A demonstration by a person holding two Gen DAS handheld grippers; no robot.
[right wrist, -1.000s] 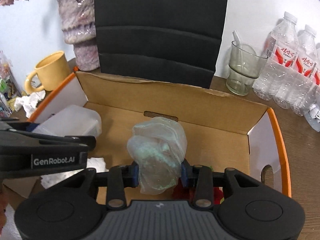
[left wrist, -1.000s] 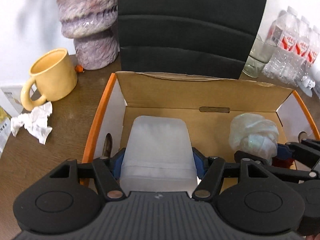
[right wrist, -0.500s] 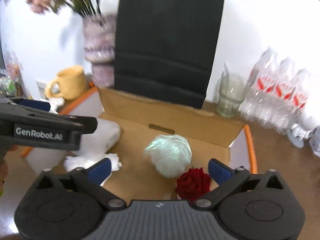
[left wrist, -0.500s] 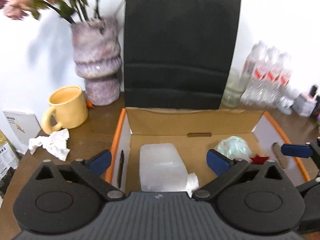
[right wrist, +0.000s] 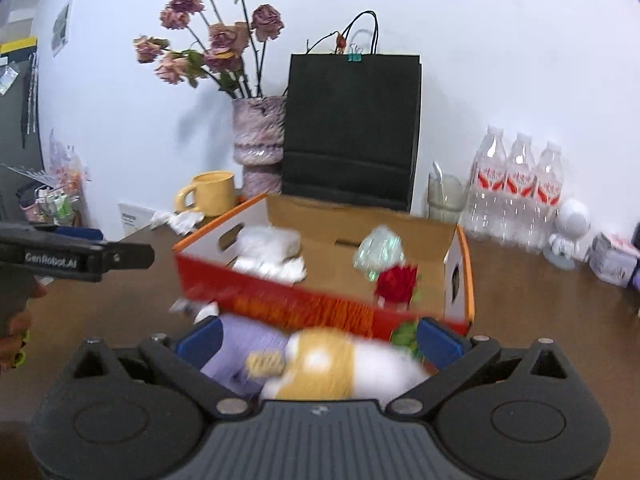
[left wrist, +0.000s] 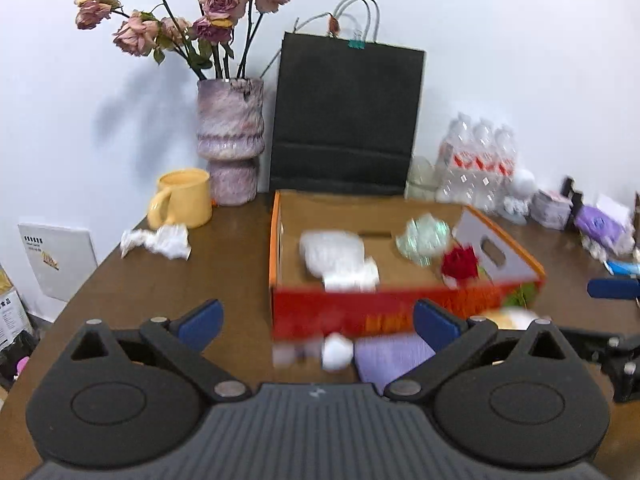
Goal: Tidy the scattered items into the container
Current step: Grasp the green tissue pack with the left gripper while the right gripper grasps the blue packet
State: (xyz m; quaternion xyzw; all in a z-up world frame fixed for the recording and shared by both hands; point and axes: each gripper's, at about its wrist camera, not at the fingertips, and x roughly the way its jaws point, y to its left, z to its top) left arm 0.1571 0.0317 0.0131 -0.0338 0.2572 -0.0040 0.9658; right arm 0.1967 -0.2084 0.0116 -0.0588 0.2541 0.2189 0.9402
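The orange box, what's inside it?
Inside the orange box: a cloudy plastic tub, crumpled tissue, a shiny wrapped ball and a red rose. The front wall hides the nearest floor.

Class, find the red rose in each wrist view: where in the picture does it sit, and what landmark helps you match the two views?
Left wrist view: the red rose sits right of centre, inside the cardboard box, near its right wall.
Right wrist view: the red rose sits a little right of centre, behind the box's red front wall.
Shared landmark: the black paper bag standing behind the box.
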